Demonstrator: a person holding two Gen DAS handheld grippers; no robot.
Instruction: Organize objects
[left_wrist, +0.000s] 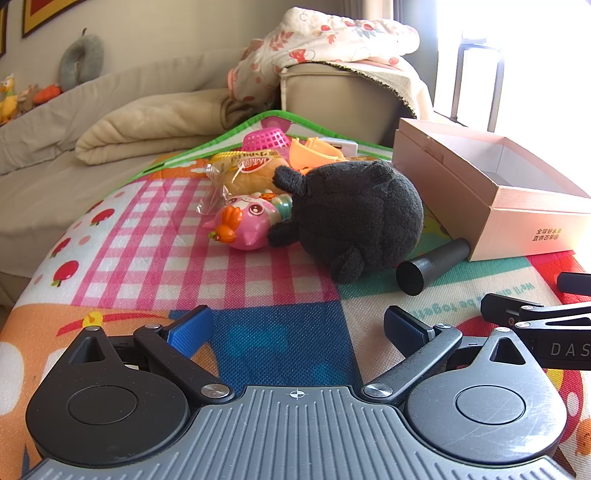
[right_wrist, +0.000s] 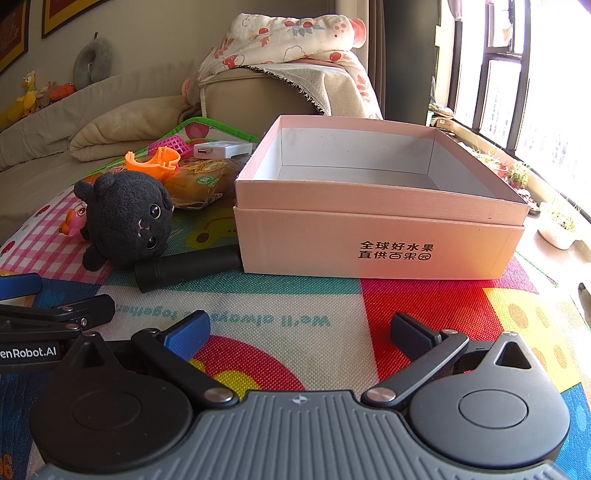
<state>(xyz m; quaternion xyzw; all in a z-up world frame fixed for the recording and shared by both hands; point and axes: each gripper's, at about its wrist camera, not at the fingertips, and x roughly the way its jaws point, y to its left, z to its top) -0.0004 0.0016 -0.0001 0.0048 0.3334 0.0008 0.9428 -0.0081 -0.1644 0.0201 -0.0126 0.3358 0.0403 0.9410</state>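
Pink cardboard box (right_wrist: 376, 236) open on the play mat (right_wrist: 295, 306), black plush cat (right_wrist: 127, 218) left of it touching a black tube (right_wrist: 184, 271), perhaps a flashlight, your left gripper (left_wrist: 297, 328) and right gripper (right_wrist: 299, 332) both spread wide, holding nothing.

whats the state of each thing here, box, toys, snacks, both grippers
pink cardboard box: open-topped, nothing visible inside
black plush cat toy: lying on its side on the mat
black cylindrical tube: lying flat, one end against the box
pink plastic pig toy: tipped over beside the plush
wrapped bread bun: sealed in its wrapper
pink plastic mesh basket: upside down
left hand-held gripper: open, holding nothing
right hand-held gripper: open, holding nothing
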